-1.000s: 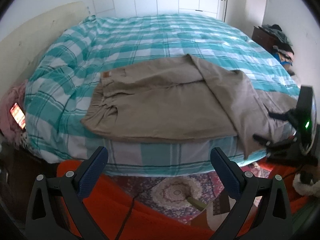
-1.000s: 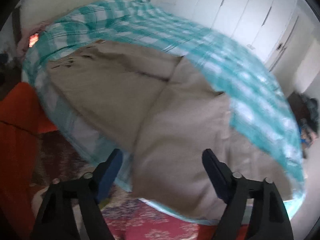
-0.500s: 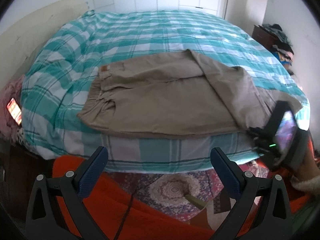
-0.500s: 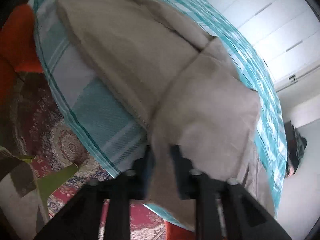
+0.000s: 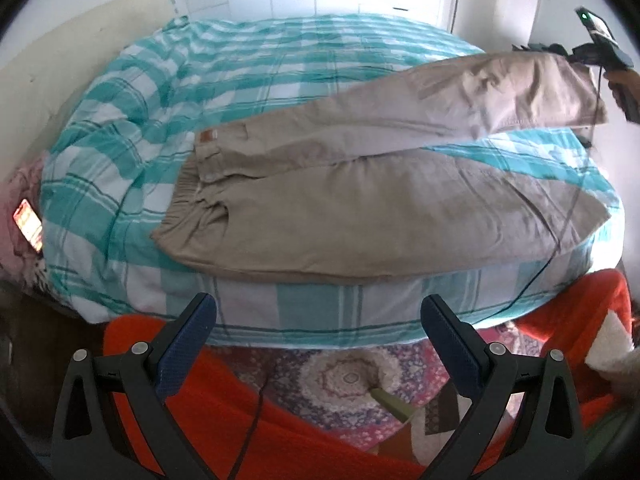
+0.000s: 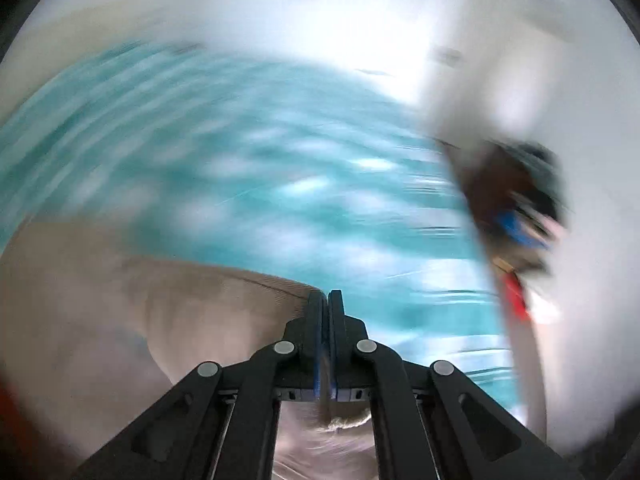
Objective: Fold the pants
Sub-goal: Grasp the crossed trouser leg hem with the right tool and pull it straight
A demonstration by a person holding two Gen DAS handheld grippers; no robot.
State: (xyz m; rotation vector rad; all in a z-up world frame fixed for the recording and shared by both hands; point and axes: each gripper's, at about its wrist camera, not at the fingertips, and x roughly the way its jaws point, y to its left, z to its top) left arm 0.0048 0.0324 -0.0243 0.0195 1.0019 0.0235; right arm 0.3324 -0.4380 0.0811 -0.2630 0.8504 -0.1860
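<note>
Pants of beige woven cloth (image 5: 360, 204) lie across the near side of the bed with the teal-and-white checked cover (image 5: 248, 68), elastic waistband toward the left of the left wrist view and legs running to the right. One leg lies flat along the bed's near edge; the other leg is raised off the cover at its hem end, carried at the far right by the right hand-held gripper (image 6: 329, 300). In the right wrist view, which is heavily blurred, that gripper's jaws stand narrow with a thin fold of the beige cloth between the blue pads; the jaws are opening slightly at this moment, though the pads appear to press on the cloth. The left hand-held gripper (image 5: 318, 330) hangs wide and empty over the orange fabric (image 5: 280, 440) and the patterned rug (image 5: 348, 376) below the bed edge, well apart from the pants. Judgement: the step in hand is carrying the raised leg over to lay it on the flat one. To do it well, the grip on the hem should be firm before the sweep goes further, since a loosening pinch risks dropping the cloth mid-carry. The leg should be kept taut and brought down hem to hem, seams aligned. The left hand-held gripper would serve best pinning the waistband or crotch so the pants do not drag.
</note>
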